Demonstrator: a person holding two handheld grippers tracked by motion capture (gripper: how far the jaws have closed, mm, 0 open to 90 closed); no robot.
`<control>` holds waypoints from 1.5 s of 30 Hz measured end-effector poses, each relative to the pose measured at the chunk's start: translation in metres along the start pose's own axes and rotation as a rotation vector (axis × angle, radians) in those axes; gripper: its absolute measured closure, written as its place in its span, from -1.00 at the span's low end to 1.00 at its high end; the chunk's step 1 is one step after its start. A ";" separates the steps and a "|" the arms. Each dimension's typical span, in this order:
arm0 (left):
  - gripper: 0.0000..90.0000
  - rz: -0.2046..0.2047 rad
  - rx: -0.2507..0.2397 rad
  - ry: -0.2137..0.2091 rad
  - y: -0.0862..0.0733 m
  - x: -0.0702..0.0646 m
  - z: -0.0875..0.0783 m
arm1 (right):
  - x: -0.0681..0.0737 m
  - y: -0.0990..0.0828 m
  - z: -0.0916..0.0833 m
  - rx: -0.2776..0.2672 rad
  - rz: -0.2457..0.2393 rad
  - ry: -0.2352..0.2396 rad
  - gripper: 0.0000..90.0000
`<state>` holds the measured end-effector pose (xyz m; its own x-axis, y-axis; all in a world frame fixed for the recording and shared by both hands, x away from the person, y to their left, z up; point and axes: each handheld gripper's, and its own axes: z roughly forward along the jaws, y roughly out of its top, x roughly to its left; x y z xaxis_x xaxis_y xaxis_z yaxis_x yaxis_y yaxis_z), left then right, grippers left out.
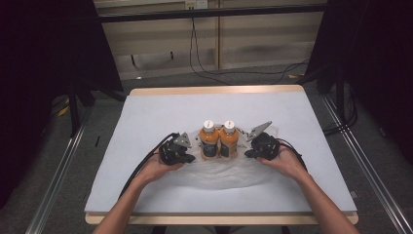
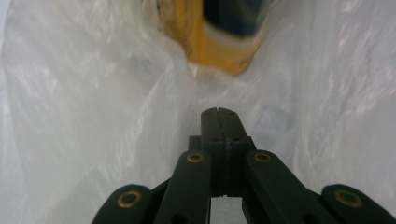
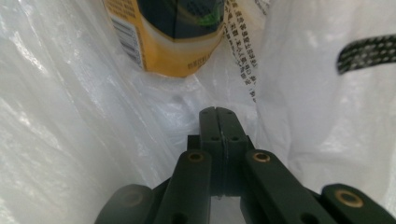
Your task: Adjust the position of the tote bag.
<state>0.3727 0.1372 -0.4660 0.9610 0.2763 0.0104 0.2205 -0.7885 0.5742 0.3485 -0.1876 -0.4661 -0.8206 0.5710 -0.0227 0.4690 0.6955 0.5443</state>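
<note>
Two orange bottles with white caps stand upright side by side, the left bottle point(image 1: 209, 141) and the right bottle point(image 1: 229, 141), on a thin clear plastic bag point(image 1: 219, 174) spread over the table. My left gripper point(image 1: 189, 157) sits just left of them, my right gripper point(image 1: 249, 153) just right. In the left gripper view the jaws are pressed together at the left gripper point(image 2: 218, 111), with bag film point(image 2: 93, 116) gathered at the tip and a bottle's base point(image 2: 229, 51) ahead. In the right gripper view the right gripper point(image 3: 217, 110) is likewise shut amid bag film point(image 3: 70, 116), below a bottle point(image 3: 173, 51).
A pale grey mat covers the wooden table point(image 1: 146, 112). Black stands and cables point(image 1: 204, 68) lie on the floor beyond the far edge. Printed white film with a dotted black band point(image 3: 369, 51) hangs to the right in the right gripper view.
</note>
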 end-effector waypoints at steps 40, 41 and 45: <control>1.00 -0.010 0.141 0.128 -0.041 0.016 -0.037 | -0.024 -0.033 -0.030 0.158 -0.047 -0.124 1.00; 1.00 -0.017 0.140 0.129 -0.042 0.015 -0.038 | -0.026 -0.035 -0.031 0.159 -0.040 -0.117 1.00; 1.00 0.002 0.157 0.148 -0.042 0.012 -0.038 | -0.028 -0.044 -0.036 0.139 -0.009 -0.108 1.00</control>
<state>0.3686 0.1944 -0.4584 0.9292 0.3428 0.1378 0.2527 -0.8617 0.4400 0.3394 -0.2500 -0.4589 -0.7886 0.6029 -0.1213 0.5085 0.7502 0.4227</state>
